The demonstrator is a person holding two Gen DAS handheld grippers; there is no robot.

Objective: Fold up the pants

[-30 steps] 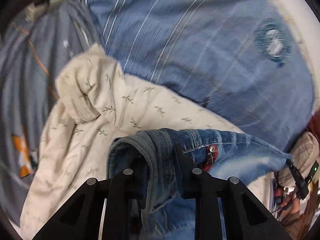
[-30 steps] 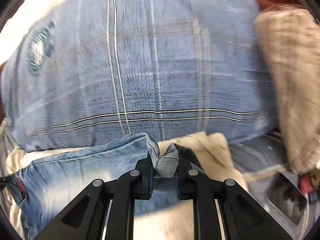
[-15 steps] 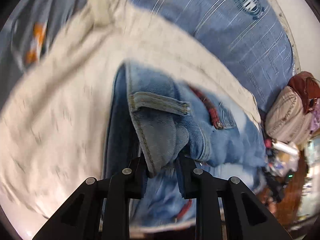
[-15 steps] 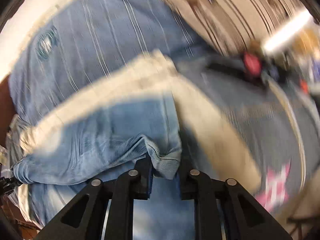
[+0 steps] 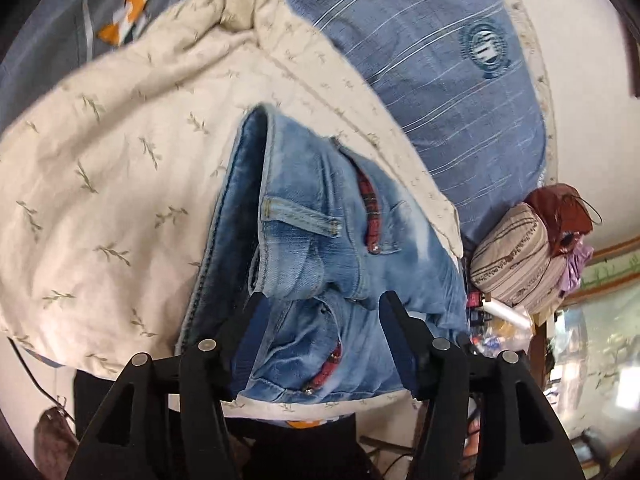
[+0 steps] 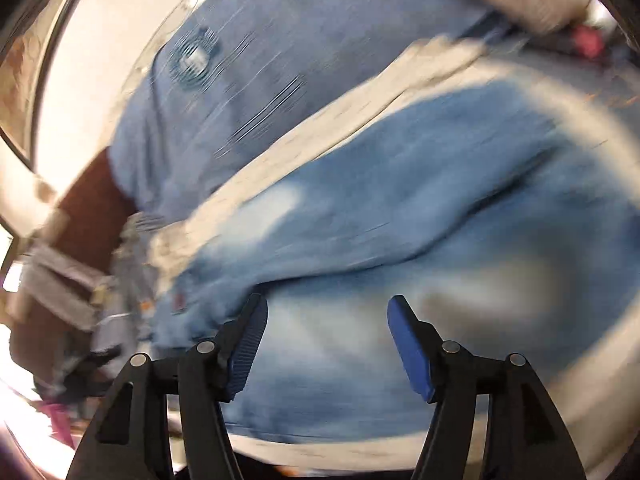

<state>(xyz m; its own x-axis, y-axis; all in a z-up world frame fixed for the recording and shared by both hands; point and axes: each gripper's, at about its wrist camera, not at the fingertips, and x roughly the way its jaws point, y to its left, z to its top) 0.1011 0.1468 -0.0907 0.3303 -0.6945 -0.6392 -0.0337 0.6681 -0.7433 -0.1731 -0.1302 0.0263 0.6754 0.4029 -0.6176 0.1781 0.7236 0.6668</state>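
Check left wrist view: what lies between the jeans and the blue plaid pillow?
A strip of cream leaf-print blanket separates jeans from pillow; left wrist view.

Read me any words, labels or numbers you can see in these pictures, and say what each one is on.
None can be read.
Round emblem on the blue striped cloth: lettering too small to read.
Same emblem in the right wrist view: blurred.
Red tabs on the jeans: no legible text.
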